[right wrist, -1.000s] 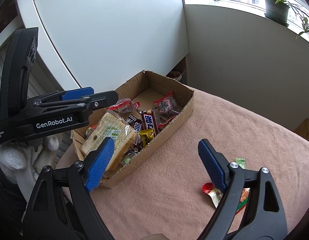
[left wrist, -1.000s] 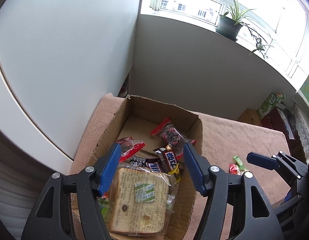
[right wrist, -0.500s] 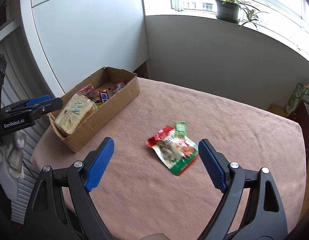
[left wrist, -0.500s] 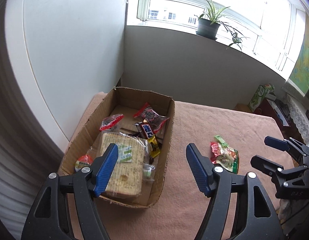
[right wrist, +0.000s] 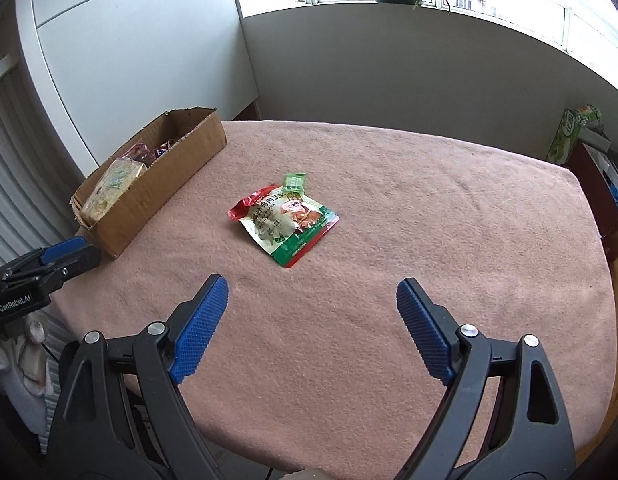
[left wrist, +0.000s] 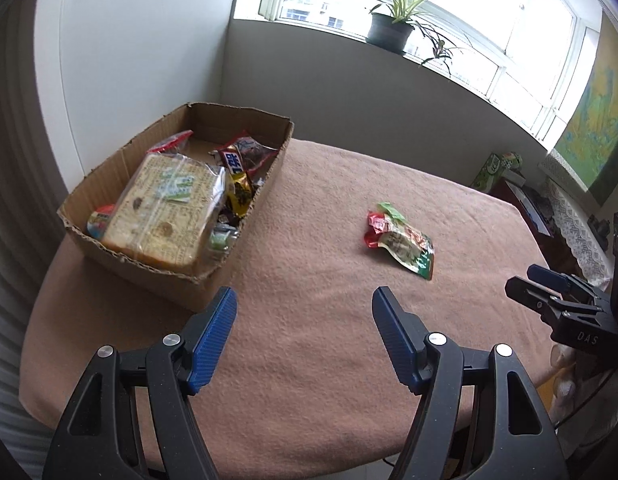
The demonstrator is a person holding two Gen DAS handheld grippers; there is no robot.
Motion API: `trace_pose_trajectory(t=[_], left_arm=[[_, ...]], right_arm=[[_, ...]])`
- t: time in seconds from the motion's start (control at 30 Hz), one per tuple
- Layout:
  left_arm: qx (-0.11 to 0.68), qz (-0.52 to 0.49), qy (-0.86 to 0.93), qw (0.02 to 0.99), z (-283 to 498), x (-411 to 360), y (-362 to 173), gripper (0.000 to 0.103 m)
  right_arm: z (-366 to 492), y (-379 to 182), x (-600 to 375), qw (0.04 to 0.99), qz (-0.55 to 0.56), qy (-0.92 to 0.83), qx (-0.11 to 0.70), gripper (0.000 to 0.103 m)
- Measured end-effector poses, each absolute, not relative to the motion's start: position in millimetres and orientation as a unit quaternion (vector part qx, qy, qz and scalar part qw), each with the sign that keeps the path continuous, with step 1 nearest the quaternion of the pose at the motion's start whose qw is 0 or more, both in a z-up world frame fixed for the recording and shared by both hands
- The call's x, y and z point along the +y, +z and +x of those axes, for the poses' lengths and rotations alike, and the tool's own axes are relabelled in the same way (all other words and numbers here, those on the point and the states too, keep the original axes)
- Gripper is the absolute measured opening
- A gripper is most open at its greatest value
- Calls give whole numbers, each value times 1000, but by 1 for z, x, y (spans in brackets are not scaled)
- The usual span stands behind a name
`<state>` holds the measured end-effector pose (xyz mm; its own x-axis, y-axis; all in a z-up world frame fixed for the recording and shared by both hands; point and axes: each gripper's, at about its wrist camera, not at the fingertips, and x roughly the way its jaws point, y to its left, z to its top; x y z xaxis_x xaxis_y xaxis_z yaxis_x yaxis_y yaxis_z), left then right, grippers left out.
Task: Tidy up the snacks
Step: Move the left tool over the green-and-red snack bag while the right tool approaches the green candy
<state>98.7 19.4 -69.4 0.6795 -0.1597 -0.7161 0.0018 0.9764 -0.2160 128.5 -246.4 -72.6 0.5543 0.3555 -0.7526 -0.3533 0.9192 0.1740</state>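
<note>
- counter [right wrist: 429, 208] under pink cloth: both views have pulled back from it since earlier; more cloth shows now
- cardboard box [left wrist: 157, 280] at counter's far-left corner, holding bread pack [left wrist: 165, 208], candy bars [left wrist: 237, 172], other wrappers; earlier it sat right under the left jaws, now well ahead-left
- left gripper [left wrist: 303, 320]: jaws spread, empty, hovering over bare cloth near the counter's front edge
- right gripper [right wrist: 311, 308]: jaws spread, empty, aimed at the pouch
- red-green snack pouch [right wrist: 287, 224] flat mid-counter, small green packet [right wrist: 295, 182] touching its far edge

A home: potted plant [left wrist: 391, 26] on windowsill (blanket-covered table [right wrist: 429, 208]).
</note>
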Motion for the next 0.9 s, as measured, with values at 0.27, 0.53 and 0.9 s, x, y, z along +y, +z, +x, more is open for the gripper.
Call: trace_pose_trajectory(t=[0.27,0.53,0.9], left_arm=[[418,-101,-38,902,96,16,-85,70],[420,-101,-21,902,96,25,-85,70],[421,-111,-18,900,101,37,-84,70]], right_arm=[[208,-94,-253,831,73,253,489,49],[281,-132,-233,796,95,236,549,27],[286,-146,-213,768,102,248,582,20]])
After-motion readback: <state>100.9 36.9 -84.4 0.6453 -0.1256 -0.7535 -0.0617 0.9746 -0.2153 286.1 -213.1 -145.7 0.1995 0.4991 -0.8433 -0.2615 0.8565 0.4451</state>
